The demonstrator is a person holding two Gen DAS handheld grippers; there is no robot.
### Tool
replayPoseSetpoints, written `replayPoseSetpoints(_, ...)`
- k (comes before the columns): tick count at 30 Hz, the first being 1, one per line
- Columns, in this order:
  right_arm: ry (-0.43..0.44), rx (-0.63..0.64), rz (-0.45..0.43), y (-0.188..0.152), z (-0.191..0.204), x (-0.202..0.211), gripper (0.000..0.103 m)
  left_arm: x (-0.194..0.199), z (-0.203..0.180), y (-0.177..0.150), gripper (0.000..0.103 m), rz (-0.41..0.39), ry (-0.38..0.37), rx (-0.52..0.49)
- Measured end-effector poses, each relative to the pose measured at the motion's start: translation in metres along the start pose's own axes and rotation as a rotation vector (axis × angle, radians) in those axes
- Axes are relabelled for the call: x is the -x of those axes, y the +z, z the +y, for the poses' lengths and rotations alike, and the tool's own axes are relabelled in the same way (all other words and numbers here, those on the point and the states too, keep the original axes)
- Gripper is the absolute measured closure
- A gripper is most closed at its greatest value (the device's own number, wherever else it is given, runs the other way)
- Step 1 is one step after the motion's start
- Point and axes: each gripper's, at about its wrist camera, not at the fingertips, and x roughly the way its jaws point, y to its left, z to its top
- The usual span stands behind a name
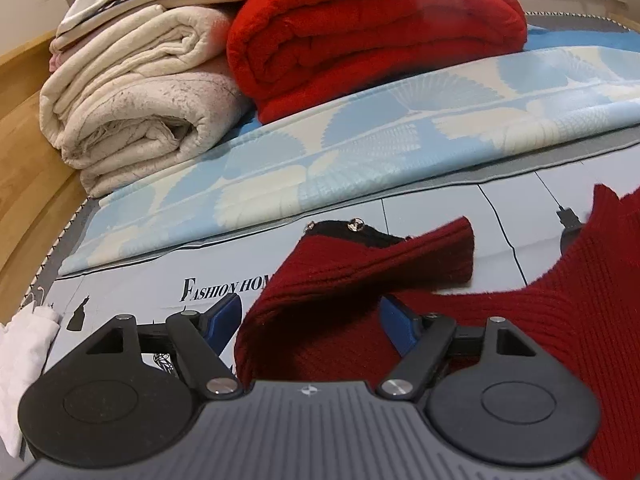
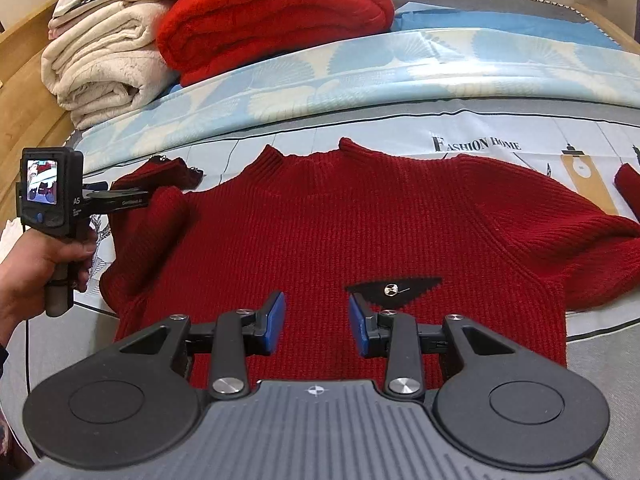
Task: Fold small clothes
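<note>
A dark red knit sweater (image 2: pixel 320 216) lies flat on the printed bed sheet (image 2: pixel 500 136), collar away from me, a black patch with a metal pin (image 2: pixel 394 286) on its front. My right gripper (image 2: pixel 316 320) is open and empty, hovering over the sweater's lower front. My left gripper (image 1: pixel 308 320) is open, with the sweater's left sleeve (image 1: pixel 344 280) bunched between its wide-apart blue pads (image 1: pixel 222 318). The sleeve cuff (image 1: pixel 420 252) is folded over, with black trim and metal buttons. The left gripper also shows in the right wrist view (image 2: pixel 120 200), at the sleeve.
Folded cream blankets (image 1: pixel 132 104) and a folded bright red blanket (image 1: pixel 372 36) are stacked at the far left of the bed. A light blue patterned cloth (image 1: pixel 360 152) lies beyond the sweater. White fabric (image 1: pixel 24 356) sits at the left. A wooden bed frame (image 1: pixel 24 128) runs along the left.
</note>
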Motion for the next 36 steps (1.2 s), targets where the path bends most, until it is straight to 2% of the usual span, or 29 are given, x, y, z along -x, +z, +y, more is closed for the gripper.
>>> replayPoseSetpoints(2,0.0,0.002,0.002,0.0,0.001,-0.001,0.066,-0.001,0.001,0.001,0.038,0.003,-0.007,0.013)
replayPoseSetpoints(4,0.001,0.005,0.004,0.0,0.002,-0.002,0.066,-0.001,0.002,0.001,0.058,0.001,-0.005,0.012)
replayPoseSetpoints(5,0.002,0.006,0.004,-0.001,0.003,-0.002,0.066,-0.001,0.003,0.002,0.081,0.006,-0.015,0.012)
replayPoseSetpoints(6,0.002,0.008,0.005,-0.001,0.003,-0.002,0.066,0.0,0.006,0.002,0.089,0.012,-0.027,0.019)
replayPoseSetpoints(8,0.004,0.011,0.003,-0.001,0.003,-0.001,0.066,0.008,0.012,0.006,0.093,0.0,-0.035,0.048)
replayPoseSetpoints(11,0.002,-0.001,0.0,0.001,-0.001,0.0,0.066,0.04,0.024,0.019,0.094,-0.038,-0.062,0.104)
replayPoseSetpoints(16,0.027,-0.053,-0.029,0.006,-0.007,0.009,0.066,0.117,0.026,0.031,0.094,-0.049,-0.195,0.215)
replayPoseSetpoints(20,0.019,-0.065,-0.068,0.009,-0.009,0.019,0.064,0.184,-0.008,0.018,0.095,-0.01,-0.348,0.265)
replayPoseSetpoints(24,-0.026,-0.138,-0.102,0.008,-0.022,0.026,0.064,0.222,-0.071,-0.007,0.095,0.01,-0.52,0.222)
replayPoseSetpoints(25,-0.039,-0.166,-0.108,0.007,-0.027,0.027,0.064,0.222,-0.087,-0.014,0.094,0.031,-0.589,0.219)
replayPoseSetpoints(27,-0.059,-0.233,-0.114,0.004,-0.039,0.029,0.064,0.209,-0.113,-0.022,0.089,0.155,-0.721,0.233)
replayPoseSetpoints(28,-0.068,-0.268,-0.113,0.003,-0.046,0.029,0.064,0.202,-0.119,-0.022,0.087,0.219,-0.774,0.253)
replayPoseSetpoints(29,-0.077,-0.306,-0.111,0.001,-0.053,0.03,0.064,0.2,-0.12,-0.02,0.086,0.233,-0.798,0.267)
replayPoseSetpoints(30,-0.085,-0.337,-0.108,-0.002,-0.059,0.029,0.064,0.199,-0.116,-0.016,0.081,0.209,-0.778,0.274)
replayPoseSetpoints(32,-0.098,-0.396,-0.095,-0.007,-0.072,0.027,0.064,0.195,-0.098,-0.006,0.076,0.156,-0.69,0.285)
replayPoseSetpoints(36,-0.101,-0.471,-0.038,-0.019,-0.089,0.015,0.064,0.166,-0.056,0.004,0.076,0.189,-0.608,0.404)
